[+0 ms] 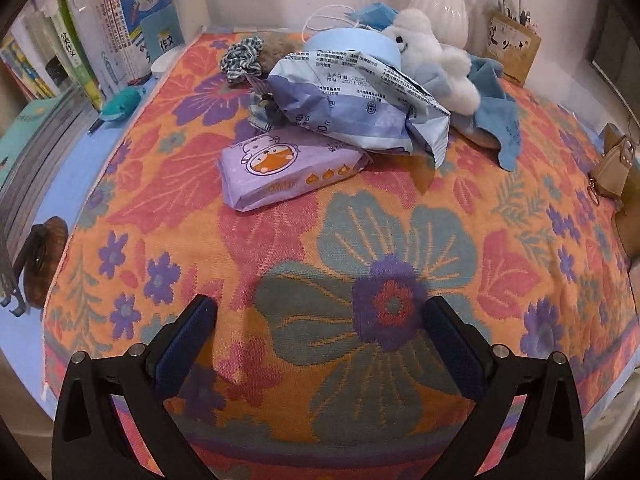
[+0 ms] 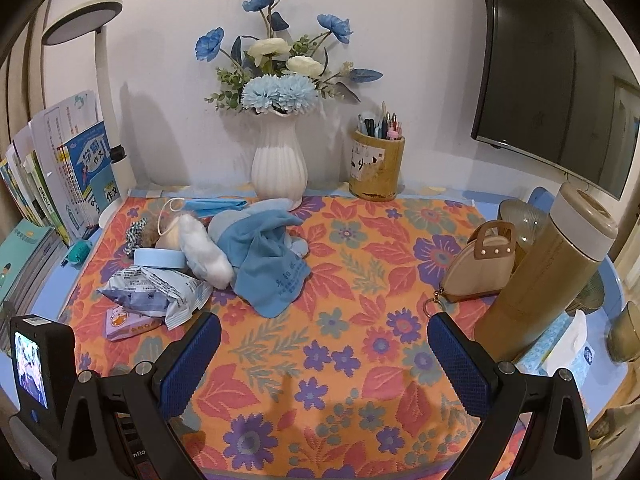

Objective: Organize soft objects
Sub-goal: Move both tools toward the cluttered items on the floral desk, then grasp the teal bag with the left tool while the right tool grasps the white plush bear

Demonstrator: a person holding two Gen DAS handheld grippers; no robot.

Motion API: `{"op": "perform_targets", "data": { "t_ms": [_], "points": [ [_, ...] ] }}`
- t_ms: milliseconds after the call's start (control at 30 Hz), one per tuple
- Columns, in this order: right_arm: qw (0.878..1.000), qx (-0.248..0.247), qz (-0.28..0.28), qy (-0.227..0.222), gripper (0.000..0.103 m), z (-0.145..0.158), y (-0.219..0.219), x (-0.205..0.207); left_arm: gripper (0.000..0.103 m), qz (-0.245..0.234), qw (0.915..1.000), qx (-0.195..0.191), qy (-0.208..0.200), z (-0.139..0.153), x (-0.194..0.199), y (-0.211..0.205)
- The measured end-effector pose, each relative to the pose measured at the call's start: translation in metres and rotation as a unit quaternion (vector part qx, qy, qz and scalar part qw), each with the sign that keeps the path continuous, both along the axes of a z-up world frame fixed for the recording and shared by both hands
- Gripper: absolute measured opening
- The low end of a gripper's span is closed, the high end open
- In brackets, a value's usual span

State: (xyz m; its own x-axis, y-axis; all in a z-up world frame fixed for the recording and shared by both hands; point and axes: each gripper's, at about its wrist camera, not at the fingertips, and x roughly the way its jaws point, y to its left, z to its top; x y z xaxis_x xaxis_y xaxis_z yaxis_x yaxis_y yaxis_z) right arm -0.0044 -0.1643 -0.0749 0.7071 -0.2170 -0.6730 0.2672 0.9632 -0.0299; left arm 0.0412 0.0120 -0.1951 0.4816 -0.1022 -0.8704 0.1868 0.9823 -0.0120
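A heap of soft things lies at the back left of the floral cloth (image 1: pixel 400 240). It holds a purple tissue pack (image 1: pixel 288 168) (image 2: pixel 130 322), a crumpled blue-white plastic bag (image 1: pixel 360 100) (image 2: pixel 160 288), a white and blue plush toy (image 1: pixel 432 56) (image 2: pixel 208 256), a blue cloth (image 1: pixel 496 112) (image 2: pixel 268 264), a checked scrunchie (image 1: pixel 242 58) (image 2: pixel 134 236), a blue band (image 2: pixel 158 258) and a blue face mask (image 2: pixel 216 204). My left gripper (image 1: pixel 320 312) hovers open over the cloth, short of the tissue pack. My right gripper (image 2: pixel 324 336) is open too, nearer the cloth's front, holding nothing.
A white vase (image 2: pixel 280 164) with blue flowers and a pen holder (image 2: pixel 376 168) stand at the back wall. Books (image 2: pixel 60 184) and a lamp post line the left. A small tan purse (image 2: pixel 480 264), a tall bottle (image 2: pixel 548 272) and a tissue box (image 2: pixel 568 344) sit at the right.
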Motion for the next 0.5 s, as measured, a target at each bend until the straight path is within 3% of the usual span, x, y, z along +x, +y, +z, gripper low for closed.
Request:
{"op": "perform_targets", "data": {
  "t_ms": [200,300,500],
  "points": [
    [1.000,-0.004,0.003,-0.002,0.103,0.000,0.001,0.001,0.103,0.006,0.9999,-0.011,-0.001,0.012,0.003,0.010],
    [1.000,-0.009,0.011,-0.013,0.103,0.006,0.003,0.002,0.103,0.035,0.9973,0.004,-0.065,0.048,0.004,0.028],
    [0.999,0.005,0.029,-0.032,0.103,0.019,0.005,0.010,0.103,0.070,0.9850,-0.026,-0.156,0.127,0.018,0.079]
  ]
}}
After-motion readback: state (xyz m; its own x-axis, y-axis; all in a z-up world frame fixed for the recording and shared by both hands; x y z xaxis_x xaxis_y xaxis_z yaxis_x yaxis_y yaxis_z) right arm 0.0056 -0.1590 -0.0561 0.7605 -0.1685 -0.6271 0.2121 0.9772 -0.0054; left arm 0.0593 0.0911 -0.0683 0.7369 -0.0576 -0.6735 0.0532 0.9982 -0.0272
